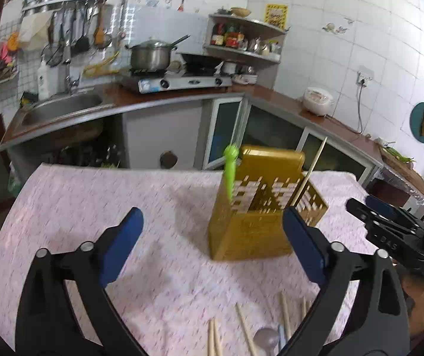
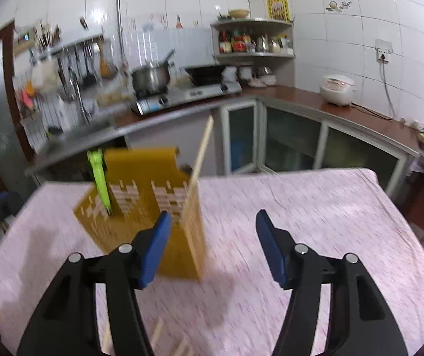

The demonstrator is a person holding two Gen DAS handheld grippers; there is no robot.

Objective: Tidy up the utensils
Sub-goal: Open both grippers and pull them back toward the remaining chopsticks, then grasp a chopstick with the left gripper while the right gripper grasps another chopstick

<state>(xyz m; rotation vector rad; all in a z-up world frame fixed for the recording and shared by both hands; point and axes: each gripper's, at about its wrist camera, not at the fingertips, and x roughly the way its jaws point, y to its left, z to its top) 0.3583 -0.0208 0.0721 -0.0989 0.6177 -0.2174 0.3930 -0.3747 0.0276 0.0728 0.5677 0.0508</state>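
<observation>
Both grippers, left gripper (image 1: 212, 240) and right gripper (image 2: 213, 243), are spread and empty; the yellow holder (image 1: 256, 231) stands just ahead with one chopstick (image 1: 312, 170) inside

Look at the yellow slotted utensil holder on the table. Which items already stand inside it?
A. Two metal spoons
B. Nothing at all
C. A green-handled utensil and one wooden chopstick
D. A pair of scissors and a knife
C: in the yellow holder a green-handled utensil stands at one side and a single wooden chopstick leans at the other, while more chopsticks lie loose on the tablecloth.
</observation>
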